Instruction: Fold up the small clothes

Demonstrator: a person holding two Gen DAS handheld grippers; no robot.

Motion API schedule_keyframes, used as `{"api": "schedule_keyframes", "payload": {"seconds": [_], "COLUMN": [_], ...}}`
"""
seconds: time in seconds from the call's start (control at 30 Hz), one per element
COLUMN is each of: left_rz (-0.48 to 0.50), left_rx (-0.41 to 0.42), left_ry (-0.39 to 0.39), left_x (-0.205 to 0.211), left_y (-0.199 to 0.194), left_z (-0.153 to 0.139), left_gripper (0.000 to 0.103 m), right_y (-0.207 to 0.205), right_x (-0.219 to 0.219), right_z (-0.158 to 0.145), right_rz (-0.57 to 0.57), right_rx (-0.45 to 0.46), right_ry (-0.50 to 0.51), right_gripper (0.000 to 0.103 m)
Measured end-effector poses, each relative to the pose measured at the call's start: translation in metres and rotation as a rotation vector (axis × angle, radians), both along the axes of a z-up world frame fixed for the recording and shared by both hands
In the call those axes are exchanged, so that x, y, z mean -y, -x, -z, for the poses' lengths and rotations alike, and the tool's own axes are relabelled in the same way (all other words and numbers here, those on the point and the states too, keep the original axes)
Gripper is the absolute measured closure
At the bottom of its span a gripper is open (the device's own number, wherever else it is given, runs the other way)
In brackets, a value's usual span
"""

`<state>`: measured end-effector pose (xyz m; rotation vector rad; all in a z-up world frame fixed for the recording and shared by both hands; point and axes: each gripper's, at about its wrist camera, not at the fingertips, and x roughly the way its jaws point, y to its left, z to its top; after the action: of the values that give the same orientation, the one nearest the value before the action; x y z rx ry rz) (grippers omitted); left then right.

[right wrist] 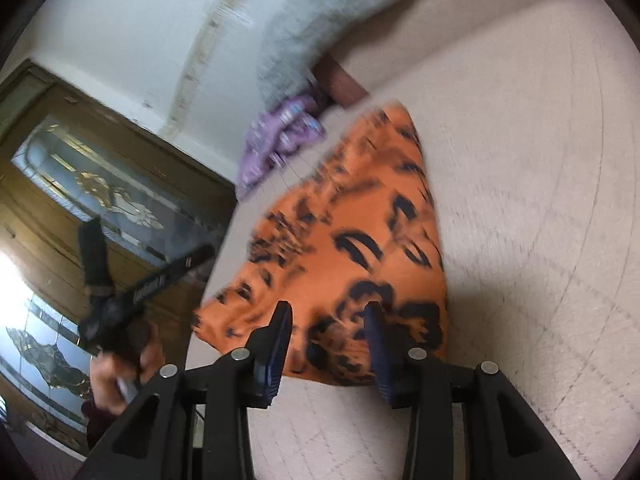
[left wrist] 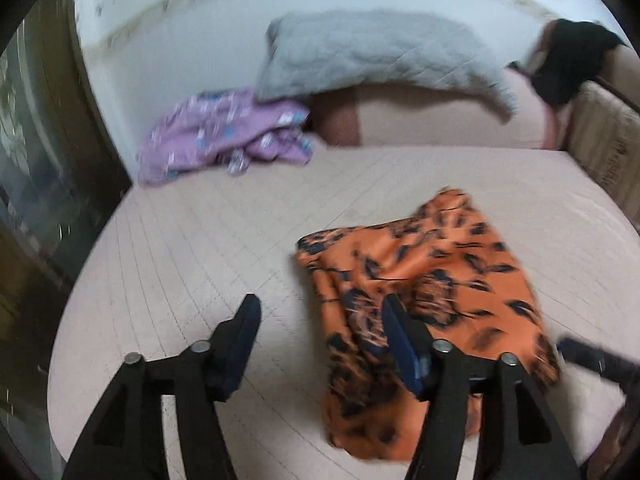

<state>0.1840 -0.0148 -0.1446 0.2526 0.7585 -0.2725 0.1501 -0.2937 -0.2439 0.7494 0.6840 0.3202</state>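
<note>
An orange garment with black blotches (left wrist: 424, 292) lies partly folded on the pale quilted bed (left wrist: 192, 248); it also shows in the right wrist view (right wrist: 360, 232). My left gripper (left wrist: 320, 312) is open and empty, above the bed at the garment's left edge, with its right finger over the cloth. My right gripper (right wrist: 328, 316) is open and empty, just above the garment's near edge. In the right wrist view the left gripper (right wrist: 120, 288) shows at the left, held in a hand. Both views are blurred.
A crumpled purple patterned garment (left wrist: 224, 136) lies at the far side of the bed, next to a grey quilted pillow (left wrist: 372, 52). A black item (left wrist: 568, 60) sits at the far right. A wooden glass-panelled cabinet (right wrist: 80, 184) stands to the left.
</note>
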Motion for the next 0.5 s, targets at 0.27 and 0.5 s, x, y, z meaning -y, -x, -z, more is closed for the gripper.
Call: {"api": "schedule_keyframes", "payload": {"seconds": [0.27,0.5], "left_rz": [-0.068,-0.057], "left_rx": [-0.131,-0.111], "left_ry": [-0.154,-0.153], "left_x": [0.010,0.007], "left_y": [-0.007,-0.009], "left_z": [0.084,0.083], "left_gripper": [0.025,0.023], "right_y": [-0.024,-0.023], "right_x": [-0.027,-0.016], "right_z": [0.025,0.027], "right_rz": [-0.036,-0.034], "right_rx": [-0.113,-0.114], "right_ry": [0.059,-0.036], "right_gripper": [0.062,0.063]}}
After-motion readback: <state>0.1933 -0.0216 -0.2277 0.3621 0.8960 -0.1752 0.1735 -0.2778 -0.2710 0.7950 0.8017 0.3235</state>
